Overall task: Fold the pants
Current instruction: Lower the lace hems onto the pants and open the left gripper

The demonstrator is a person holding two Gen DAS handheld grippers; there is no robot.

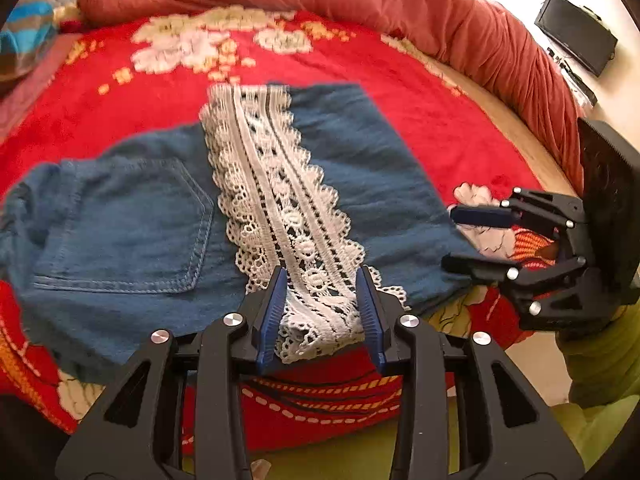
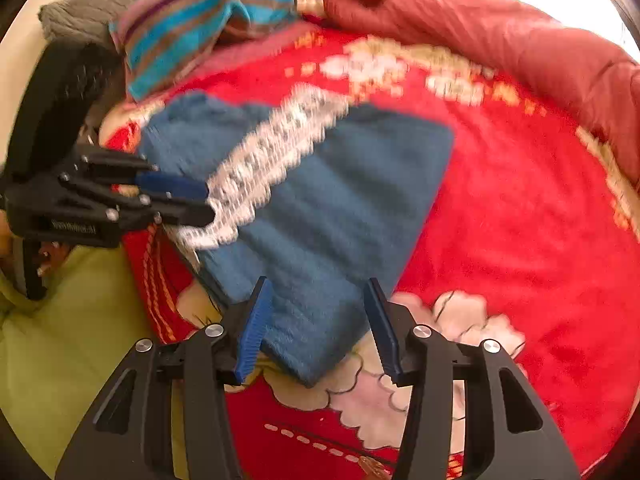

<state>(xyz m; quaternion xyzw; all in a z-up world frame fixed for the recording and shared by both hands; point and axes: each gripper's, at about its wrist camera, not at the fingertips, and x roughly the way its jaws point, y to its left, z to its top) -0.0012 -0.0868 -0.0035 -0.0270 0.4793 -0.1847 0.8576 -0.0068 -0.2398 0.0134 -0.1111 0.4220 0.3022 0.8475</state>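
Observation:
Blue denim pants [image 1: 132, 232] with a white lace band [image 1: 280, 208] lie folded on a red flowered blanket [image 1: 420, 92]. My left gripper [image 1: 322, 300] is open, its blue pads on either side of the lace's near end. My right gripper [image 2: 316, 320] is open over the near corner of the pants [image 2: 332, 208]. It also shows in the left wrist view [image 1: 460, 236] at the pants' right edge. The left gripper shows in the right wrist view [image 2: 208, 202] at the lace [image 2: 272, 152].
A rolled rust-red quilt [image 1: 460, 20] borders the blanket at the back and right. A striped cloth [image 2: 200, 20] and grey pillow [image 2: 92, 8] lie at the far left. A black screen [image 1: 576, 32] stands beyond. Green fabric [image 2: 80, 320] lies along the near edge.

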